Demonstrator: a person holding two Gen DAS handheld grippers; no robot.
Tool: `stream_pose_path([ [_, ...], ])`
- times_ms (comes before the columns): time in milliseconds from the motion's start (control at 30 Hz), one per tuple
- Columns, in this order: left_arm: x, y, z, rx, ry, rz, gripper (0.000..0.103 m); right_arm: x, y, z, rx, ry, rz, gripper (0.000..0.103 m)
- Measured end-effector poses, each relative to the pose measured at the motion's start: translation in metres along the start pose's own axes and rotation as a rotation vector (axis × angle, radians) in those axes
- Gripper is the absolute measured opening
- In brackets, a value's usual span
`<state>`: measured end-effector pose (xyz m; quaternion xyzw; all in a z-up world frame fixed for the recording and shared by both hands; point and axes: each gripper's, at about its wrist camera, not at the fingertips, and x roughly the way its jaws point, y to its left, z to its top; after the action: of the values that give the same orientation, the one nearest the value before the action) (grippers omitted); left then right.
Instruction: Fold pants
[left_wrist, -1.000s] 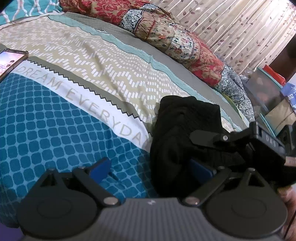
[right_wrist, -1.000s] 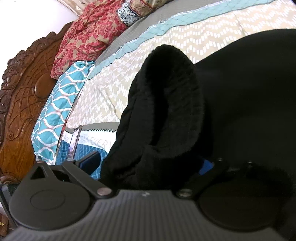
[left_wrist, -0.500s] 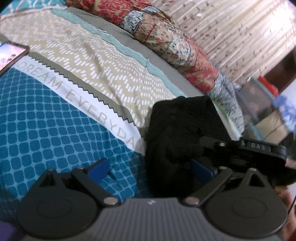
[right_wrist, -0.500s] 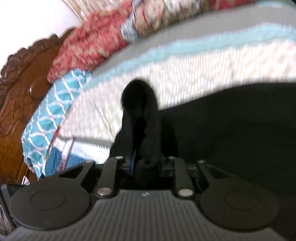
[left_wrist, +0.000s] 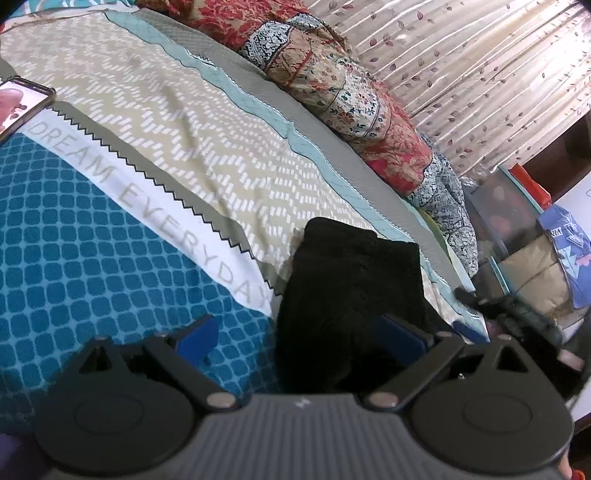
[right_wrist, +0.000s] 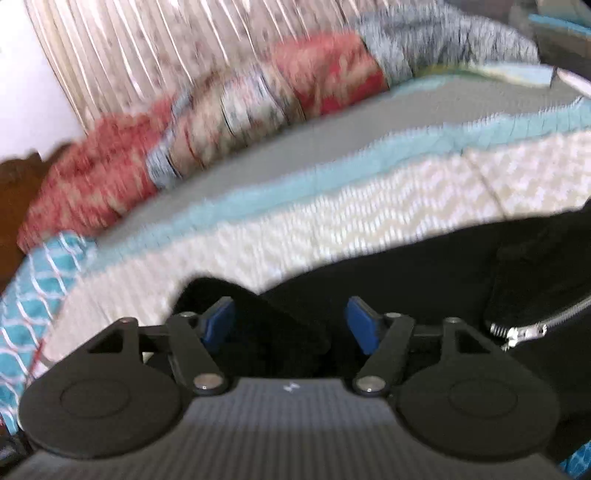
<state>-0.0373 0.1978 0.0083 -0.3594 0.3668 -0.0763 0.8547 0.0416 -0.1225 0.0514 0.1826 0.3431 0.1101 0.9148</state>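
The black pants (left_wrist: 351, 288) lie bunched in a folded pile on the patterned bedspread (left_wrist: 110, 258). My left gripper (left_wrist: 297, 336) is open wide just in front of the pile; the pile's near edge sits between its fingers, by the right pad, and nothing is pinched. In the blurred right wrist view the pants (right_wrist: 424, 273) spread dark across the lower right, with a silver zipper (right_wrist: 532, 328) showing. My right gripper (right_wrist: 291, 325) has its jaws opening; a fold of black cloth lies loose between the blue pads (right_wrist: 218, 323). That gripper shows as a dark blur (left_wrist: 498, 302) right of the pile.
A phone (left_wrist: 22, 103) with a lit screen lies at the far left of the bed. A red floral quilt (left_wrist: 351, 92) runs along the far side under a leaf-print curtain (left_wrist: 480, 74). Boxes and bags (left_wrist: 524, 229) crowd the right. A teal pillow (right_wrist: 29, 295) lies left.
My right gripper closed on a raised fold of the pants, then opened and pulled back and up; the fold has dropped flat. Seen from the left wrist, it left the pile's top.
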Motion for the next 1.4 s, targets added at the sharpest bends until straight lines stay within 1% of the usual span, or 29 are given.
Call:
stream_pose_path([
  [33, 0.0, 0.0, 0.0, -0.001, 0.001, -0.001, 0.097, -0.003, 0.005, 0.003, -0.014, -0.013, 0.028, 0.07],
  [67, 0.0, 0.001, 0.0, -0.002, 0.0, -0.002, 0.097, -0.005, 0.011, 0.003, -0.03, -0.008, 0.069, 0.07],
  [100, -0.001, 0.001, 0.0, -0.006, -0.002, -0.005, 0.097, -0.005, 0.017, 0.003, -0.039, 0.023, 0.121, 0.07],
  [167, -0.003, 0.004, 0.001, -0.021, -0.007, -0.01, 0.097, 0.004, 0.028, -0.004, -0.038, 0.145, 0.212, 0.07],
  [267, -0.009, 0.009, 0.002, -0.043, -0.02, -0.007, 0.097, 0.024, 0.041, -0.023, 0.005, 0.3, 0.3, 0.07],
  [300, -0.011, 0.011, 0.002, -0.048, -0.024, -0.004, 0.097, 0.031, 0.047, -0.03, 0.021, 0.354, 0.31, 0.07],
  [367, -0.015, 0.015, 0.002, -0.058, -0.03, -0.003, 0.097, 0.042, 0.053, -0.04, 0.029, 0.417, 0.279, 0.07],
  [467, -0.018, 0.017, 0.001, -0.064, -0.028, 0.001, 0.097, 0.058, 0.051, -0.042, 0.1, 0.463, 0.259, 0.07],
  [500, -0.018, 0.018, 0.001, -0.064, -0.027, 0.002, 0.097, 0.064, 0.047, -0.041, 0.133, 0.467, 0.264, 0.069],
  [533, -0.018, 0.018, 0.0, -0.064, -0.025, 0.002, 0.097, 0.063, 0.049, -0.04, 0.148, 0.469, 0.265, 0.055],
  [567, -0.018, 0.018, 0.0, -0.064, -0.024, 0.001, 0.097, 0.066, 0.048, -0.038, 0.156, 0.471, 0.267, 0.039],
  [600, -0.018, 0.018, -0.001, -0.064, -0.022, 0.0, 0.097, 0.067, 0.048, -0.038, 0.167, 0.484, 0.279, 0.017],
  [667, -0.018, 0.017, -0.001, -0.06, -0.02, 0.001, 0.097, 0.052, 0.046, -0.035, 0.195, 0.475, 0.313, 0.013],
  [767, -0.018, 0.016, -0.002, -0.059, -0.019, 0.001, 0.097, 0.025, 0.052, -0.017, 0.147, 0.406, 0.367, 0.012],
  [867, -0.017, 0.015, -0.001, -0.058, -0.012, 0.0, 0.097, -0.011, 0.049, 0.011, 0.076, 0.297, 0.407, 0.012],
  [933, -0.014, 0.012, -0.001, -0.052, -0.007, -0.004, 0.097, -0.034, 0.042, 0.023, 0.011, 0.233, 0.389, 0.011],
  [1000, -0.011, 0.007, -0.001, -0.042, 0.001, -0.011, 0.097, -0.045, 0.029, 0.024, -0.024, 0.201, 0.332, 0.011],
  [1067, -0.005, -0.001, 0.0, -0.023, 0.011, -0.021, 0.097, -0.041, 0.005, 0.014, 0.0, 0.222, 0.256, 0.011],
  [1167, 0.007, -0.019, 0.0, 0.024, 0.04, -0.038, 0.097, -0.011, -0.036, -0.019, 0.075, 0.328, 0.113, 0.013],
  [1200, 0.011, -0.026, 0.0, 0.046, 0.051, -0.041, 0.097, -0.002, -0.047, -0.031, 0.114, 0.364, 0.091, 0.014],
  [1267, 0.021, -0.04, -0.002, 0.089, 0.076, -0.035, 0.097, -0.002, -0.056, -0.041, 0.178, 0.35, 0.103, 0.015],
  [1333, 0.03, -0.05, -0.004, 0.113, 0.101, -0.031, 0.097, -0.009, -0.051, -0.033, 0.162, 0.337, 0.117, 0.021],
  [1367, 0.034, -0.053, -0.005, 0.118, 0.111, -0.032, 0.097, -0.014, -0.048, -0.028, 0.146, 0.322, 0.128, 0.022],
  [1400, 0.038, -0.056, -0.006, 0.124, 0.121, -0.031, 0.097, -0.02, -0.049, -0.022, 0.143, 0.301, 0.139, 0.03],
])
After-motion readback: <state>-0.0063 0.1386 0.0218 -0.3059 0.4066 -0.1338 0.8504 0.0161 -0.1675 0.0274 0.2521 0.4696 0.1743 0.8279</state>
